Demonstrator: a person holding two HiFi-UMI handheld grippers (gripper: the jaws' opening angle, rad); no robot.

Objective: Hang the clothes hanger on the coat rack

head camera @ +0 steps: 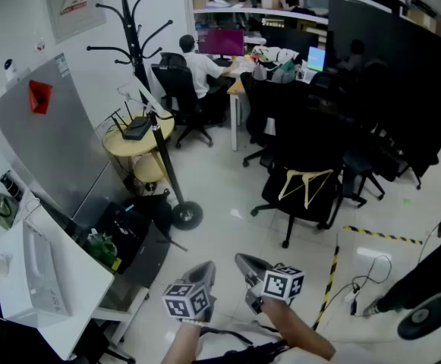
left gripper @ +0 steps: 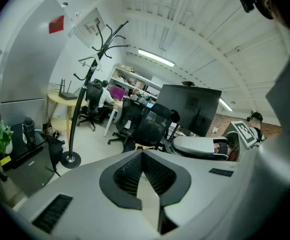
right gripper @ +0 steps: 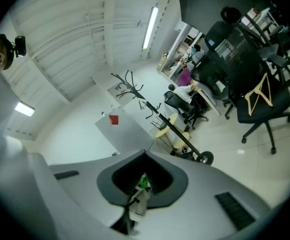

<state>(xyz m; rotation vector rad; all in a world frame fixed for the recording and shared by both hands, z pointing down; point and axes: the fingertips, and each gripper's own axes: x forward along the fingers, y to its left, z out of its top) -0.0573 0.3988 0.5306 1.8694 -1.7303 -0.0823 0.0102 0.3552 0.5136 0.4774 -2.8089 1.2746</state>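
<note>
Head view, left tongs (head camera: 203,271) and right tongs (head camera: 245,263) clenched empty, side by side

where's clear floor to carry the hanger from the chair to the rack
Bare floor lies between the coat rack's base and the chair with the hanger. Left of the rack is crowded: round table, black bag.

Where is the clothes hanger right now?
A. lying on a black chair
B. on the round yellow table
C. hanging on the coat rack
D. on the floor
A: the hanger lies on the seat of the black chair, apart from the coat rack.
</note>
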